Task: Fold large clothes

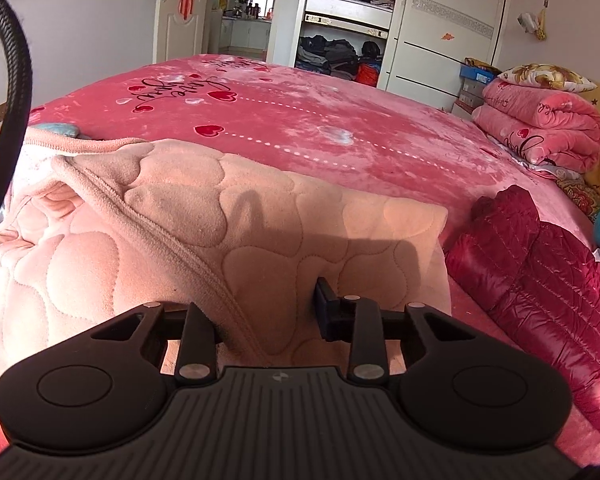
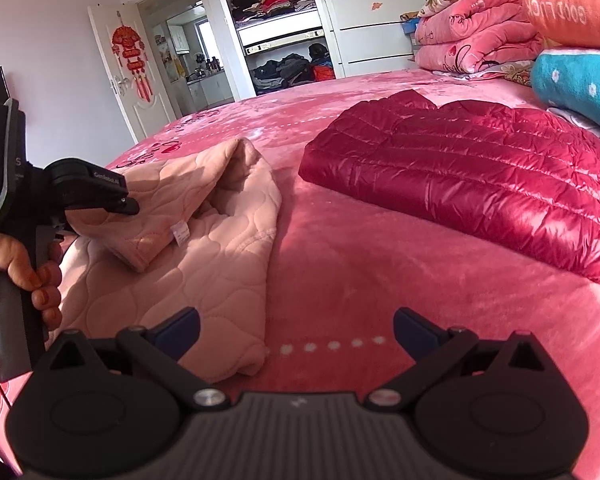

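A peach quilted garment (image 1: 180, 232) with a heart pattern lies on the pink bed; it also shows in the right wrist view (image 2: 204, 232), partly folded over itself. My left gripper (image 1: 272, 320) is shut on a fold of this garment and lifts it; it shows from outside in the right wrist view (image 2: 100, 196), held by a hand. My right gripper (image 2: 296, 332) is open and empty, low over the bedspread beside the garment's right edge.
A folded dark red puffer jacket (image 2: 480, 184) lies to the right, also in the left wrist view (image 1: 540, 280). Folded pink blankets (image 2: 472, 36) and pillows (image 2: 576, 80) stack at the bed's head. An open wardrobe (image 1: 348, 20) and doorway stand beyond the bed (image 1: 300, 128).
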`<state>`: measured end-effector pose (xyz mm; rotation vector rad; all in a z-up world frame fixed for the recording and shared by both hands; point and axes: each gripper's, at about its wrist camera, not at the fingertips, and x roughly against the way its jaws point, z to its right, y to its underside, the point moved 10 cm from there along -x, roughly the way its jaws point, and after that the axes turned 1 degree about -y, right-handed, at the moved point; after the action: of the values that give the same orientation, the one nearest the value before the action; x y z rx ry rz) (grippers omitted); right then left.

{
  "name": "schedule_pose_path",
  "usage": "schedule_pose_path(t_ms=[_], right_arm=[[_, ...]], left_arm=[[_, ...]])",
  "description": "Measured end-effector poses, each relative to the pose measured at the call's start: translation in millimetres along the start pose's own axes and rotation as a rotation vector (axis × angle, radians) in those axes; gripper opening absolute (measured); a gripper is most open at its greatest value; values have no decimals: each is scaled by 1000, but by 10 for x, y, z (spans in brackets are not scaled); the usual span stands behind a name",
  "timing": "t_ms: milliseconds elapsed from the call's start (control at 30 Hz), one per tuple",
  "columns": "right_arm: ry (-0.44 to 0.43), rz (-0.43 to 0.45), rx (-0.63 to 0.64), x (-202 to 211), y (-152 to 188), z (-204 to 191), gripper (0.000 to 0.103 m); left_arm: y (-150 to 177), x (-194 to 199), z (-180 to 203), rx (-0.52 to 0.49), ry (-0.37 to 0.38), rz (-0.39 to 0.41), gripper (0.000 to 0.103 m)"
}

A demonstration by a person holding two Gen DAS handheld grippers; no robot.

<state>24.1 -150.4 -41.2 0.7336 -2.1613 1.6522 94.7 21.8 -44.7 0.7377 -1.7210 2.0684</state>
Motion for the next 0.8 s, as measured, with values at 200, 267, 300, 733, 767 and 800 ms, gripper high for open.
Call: schedule_pose_path(t_ms=[200, 267, 300, 733, 767, 800], right_arm=[[-8, -15, -20, -23, 12, 7, 102], [-9, -15, -19, -27, 16, 6, 102], [-11, -14, -20, -26, 17, 4, 102], [-49, -17, -49, -14, 42, -85, 102], [-56, -17, -44, -9, 46, -106, 102], [-61, -16, -36, -3, 50, -130, 102]], left_arm=[[-36, 212, -61, -8, 14, -5, 26], [-28, 289, -98, -9, 22, -1, 23], [-28, 329, -107, -17, 23, 3, 22], [-25, 779, -308, -61, 82, 31, 12], [-22, 799, -319, -64, 84, 32, 12], [-21, 828, -341, -67, 89, 33, 12]])
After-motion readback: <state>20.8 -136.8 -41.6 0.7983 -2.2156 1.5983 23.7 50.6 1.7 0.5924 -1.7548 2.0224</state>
